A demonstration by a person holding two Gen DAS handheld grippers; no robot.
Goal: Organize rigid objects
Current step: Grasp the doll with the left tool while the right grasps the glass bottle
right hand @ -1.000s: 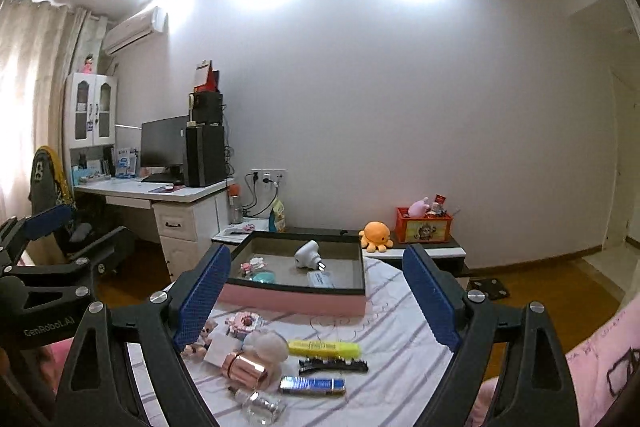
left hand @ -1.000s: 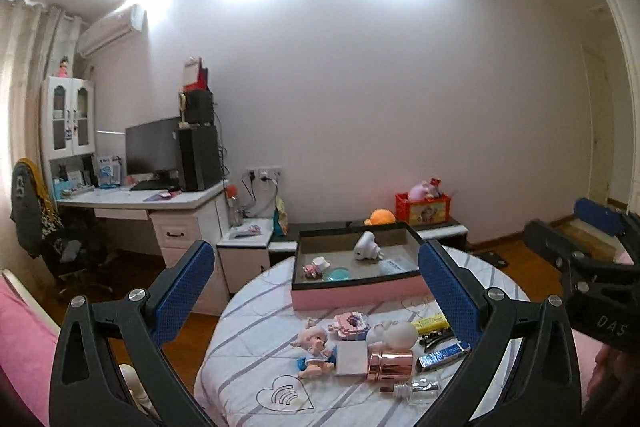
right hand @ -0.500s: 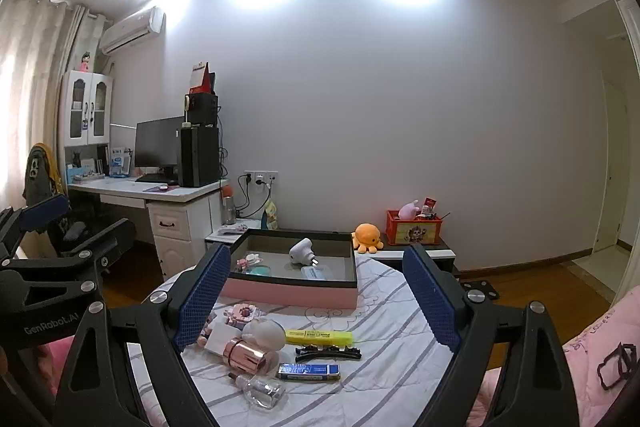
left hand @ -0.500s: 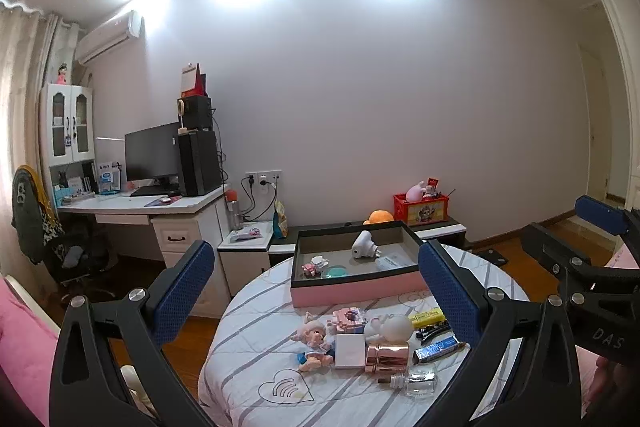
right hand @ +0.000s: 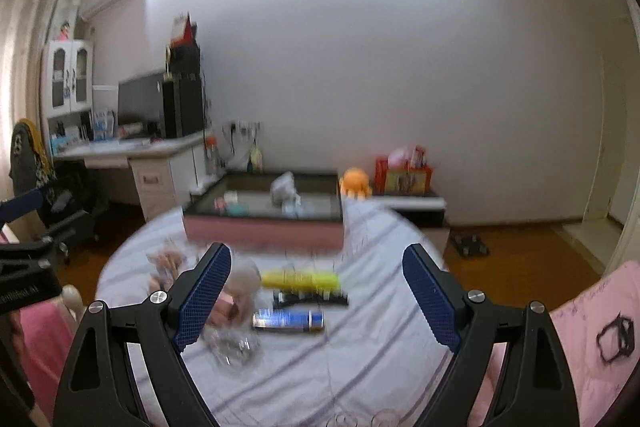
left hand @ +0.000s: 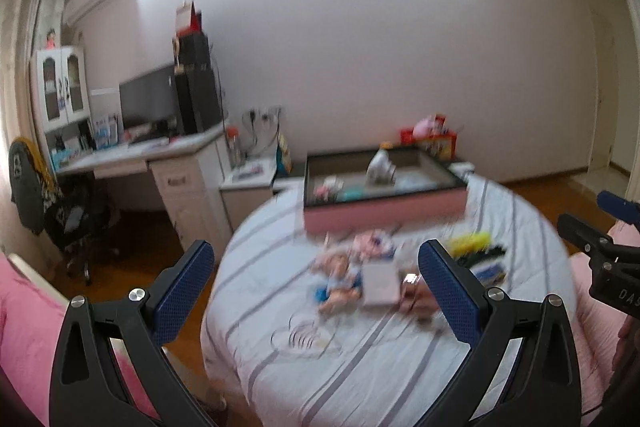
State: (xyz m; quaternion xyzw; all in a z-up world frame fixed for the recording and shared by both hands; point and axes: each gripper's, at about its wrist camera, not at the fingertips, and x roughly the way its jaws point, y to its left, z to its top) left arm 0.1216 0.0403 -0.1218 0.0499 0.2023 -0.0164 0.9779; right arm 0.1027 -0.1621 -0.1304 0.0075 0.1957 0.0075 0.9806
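Right wrist view: a yellow tube (right hand: 301, 279), black clip (right hand: 311, 298) and blue tube (right hand: 289, 320) lie (blurred) on the striped round bench (right hand: 360, 355), near the pink-walled tray (right hand: 262, 231). Right gripper (right hand: 317, 297) and left gripper (left hand: 316, 297) both stand wide open, empty, above the bench.

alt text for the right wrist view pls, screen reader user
The open right claw hangs empty over a round table with a striped cloth, framing a yellow tube, a black comb-like item and a blue tube. Behind them sits a pink-sided tray holding small items. The picture is motion-blurred; a desk with a monitor stands behind on the left.
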